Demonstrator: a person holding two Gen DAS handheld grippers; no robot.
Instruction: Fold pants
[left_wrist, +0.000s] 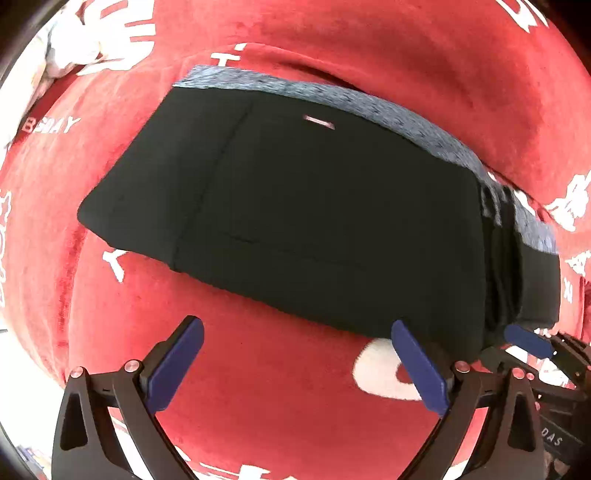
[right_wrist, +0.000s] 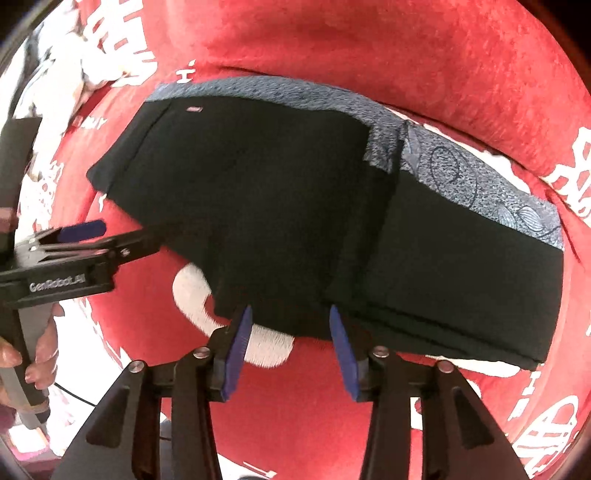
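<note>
The black pants (left_wrist: 295, 221) lie folded into a thick bundle on the red blanket (left_wrist: 406, 55), long axis running from 10 o'clock to 4 o'clock, grey patterned band (right_wrist: 480, 192) along the far edge. Both sets of fingers are released and empty: the left gripper (left_wrist: 295, 365) spread wide over bare blanket at 6 o'clock, the right gripper (right_wrist: 290, 350) half-parted at the near hem. The stacked layers could spring apart (nothing pins them), or a finger could snag the hem.
</note>
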